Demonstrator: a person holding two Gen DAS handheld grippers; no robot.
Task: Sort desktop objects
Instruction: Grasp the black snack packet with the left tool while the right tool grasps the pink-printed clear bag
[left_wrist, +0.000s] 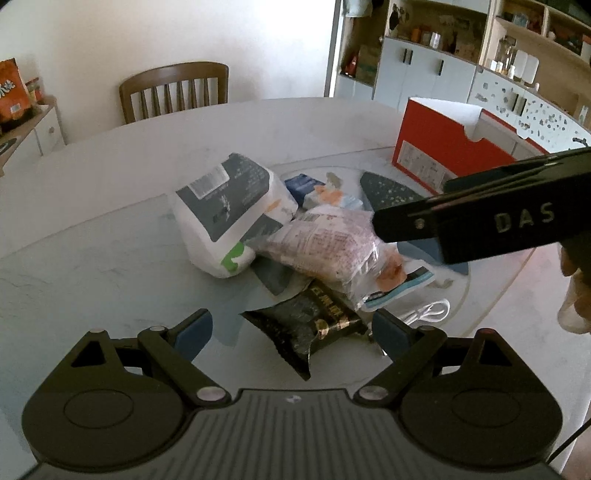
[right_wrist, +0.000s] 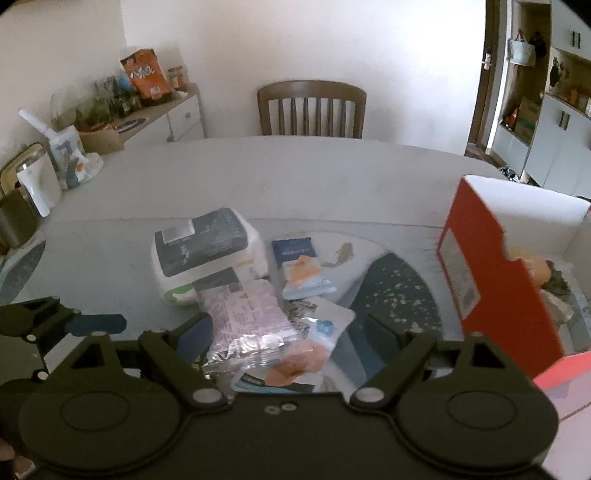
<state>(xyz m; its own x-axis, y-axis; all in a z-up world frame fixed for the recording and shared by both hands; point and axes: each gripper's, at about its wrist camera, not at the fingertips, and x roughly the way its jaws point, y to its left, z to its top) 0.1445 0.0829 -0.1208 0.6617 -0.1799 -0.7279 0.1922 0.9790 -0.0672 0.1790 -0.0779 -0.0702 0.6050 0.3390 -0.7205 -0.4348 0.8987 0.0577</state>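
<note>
Hovering above a round pale marble-look surface (left_wrist: 110, 206) with a glass turntable, left tool (left_wrist: 291, 334) spread wide, blue pads apart, nothing between them but air over a black crinkled foil packet with gold lettering (left_wrist: 310, 325). Beyond that packet: clear plastic bag of pink-printed sachets (left_wrist: 325, 251), leaning against a bulky white soft pack with a dark grey label and green corner (left_wrist: 229, 214). Further back, small navy-and-orange flat pouch (left_wrist: 317, 190), lying flat just beside the white pack. Under the clear bag, a flat white-and-blue pouch with an orange picture (left_wrist: 399, 280), partly covered. White coiled cord (left_wrist: 430, 310) near the left tool's right pad. At far right, open red cardboard box with white interior (left_wrist: 450, 147), standing on the surface well apart from the pile, some soft items inside seen from the right wrist view. Right tool (right_wrist: 291, 332) also spread wide, pads not touching anything, poised over the clear bag and the white-and-blue pouch. Across the surface, brown wooden slat-back chair (right_wrist: 312, 107) against a white wall.
</note>
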